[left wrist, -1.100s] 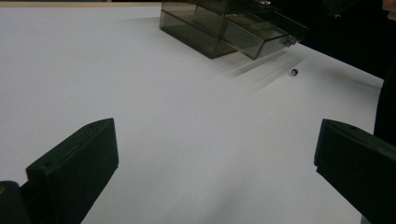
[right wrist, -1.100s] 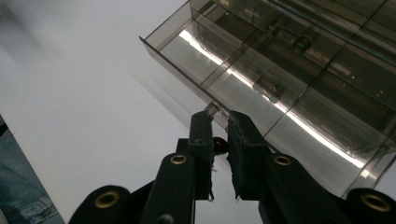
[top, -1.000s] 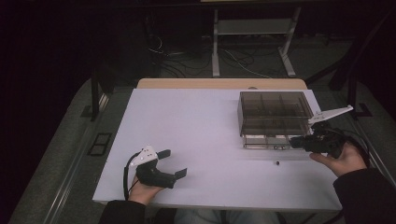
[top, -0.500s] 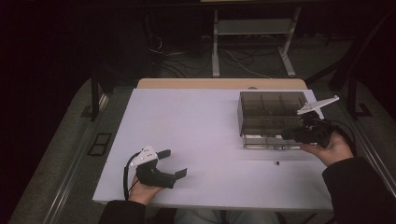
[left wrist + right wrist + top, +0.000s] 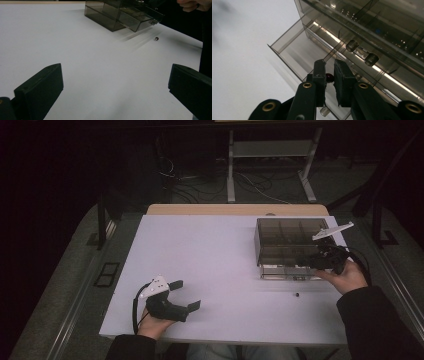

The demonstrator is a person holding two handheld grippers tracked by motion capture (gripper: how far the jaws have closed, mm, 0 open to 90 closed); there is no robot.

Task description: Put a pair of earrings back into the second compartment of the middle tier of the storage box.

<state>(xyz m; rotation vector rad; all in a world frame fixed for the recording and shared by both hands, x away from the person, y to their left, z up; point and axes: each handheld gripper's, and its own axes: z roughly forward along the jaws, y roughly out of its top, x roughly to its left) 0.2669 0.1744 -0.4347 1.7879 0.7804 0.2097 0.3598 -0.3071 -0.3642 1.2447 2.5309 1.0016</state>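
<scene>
A dim room, a white table (image 5: 215, 270) under the light. A small dark red bead (image 5: 329, 77) is pinched between the nearly closed jaws of the right gripper (image 5: 330, 72), held over the pulled-out drawer (image 5: 294, 47) of the smoky organiser box (image 5: 287, 245). Release is judged outstanding. One dark bead (image 5: 296, 295) lies uncollected on the table; the left gripper (image 5: 187, 295) is rested, spread wide.

Right gripper (image 5: 330, 75) pinching a bead (image 5: 329, 77) over an open drawer (image 5: 294, 50)

The two black jaws stand nearly closed, with a small dark red bead caught between their tips. Behind them a smoky clear drawer is pulled out of a clear box (image 5: 372, 27) that runs up to the right. Two round knobs (image 5: 361, 52) sit side by side on the box front, right of the jaws. White table (image 5: 242, 50) lies to the left.
</scene>
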